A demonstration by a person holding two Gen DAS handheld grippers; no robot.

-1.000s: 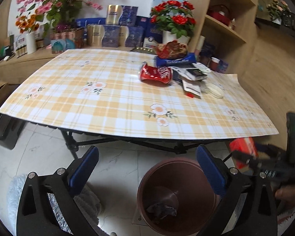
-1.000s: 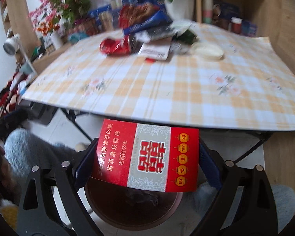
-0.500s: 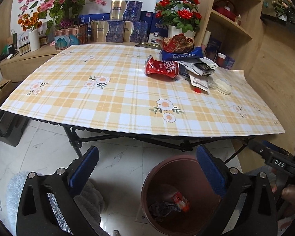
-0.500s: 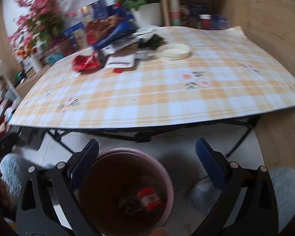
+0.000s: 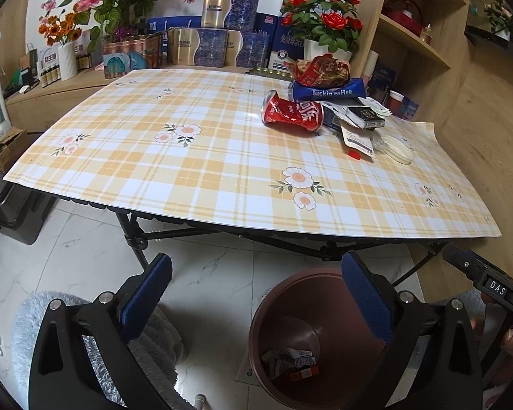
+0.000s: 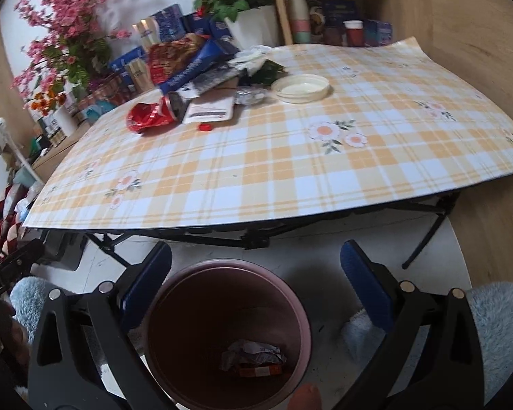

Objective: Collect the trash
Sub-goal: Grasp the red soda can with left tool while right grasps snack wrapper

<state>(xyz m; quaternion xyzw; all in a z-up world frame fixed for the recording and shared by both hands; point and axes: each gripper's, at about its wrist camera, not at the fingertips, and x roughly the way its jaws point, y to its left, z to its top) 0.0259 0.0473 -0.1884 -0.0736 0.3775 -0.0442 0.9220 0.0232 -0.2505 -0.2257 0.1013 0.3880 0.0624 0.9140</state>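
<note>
Two grippers, left gripper [image 5: 254, 302] and right gripper [image 6: 254, 299], jaws spread wide and holding nothing, above the brown bin [image 6: 299, 311] on the floor. Some crumpled wrappers [image 6: 253, 358] already inside. Most trash left on the table [image 5: 195, 157]: crushed red can [image 5: 292, 112], coffee bag [image 5: 328, 90], papers, lid [image 6: 300, 88].

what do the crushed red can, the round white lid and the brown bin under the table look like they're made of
Crushed red can: thin metal, likely aluminium; glossy print, sharp dents, a shiny rim.
Round white lid: probably plastic; smooth, cream-white, with a thin moulded raised rim.
Brown bin: looks like moulded plastic; smooth walls with a dull sheen and a rolled lip.
</note>
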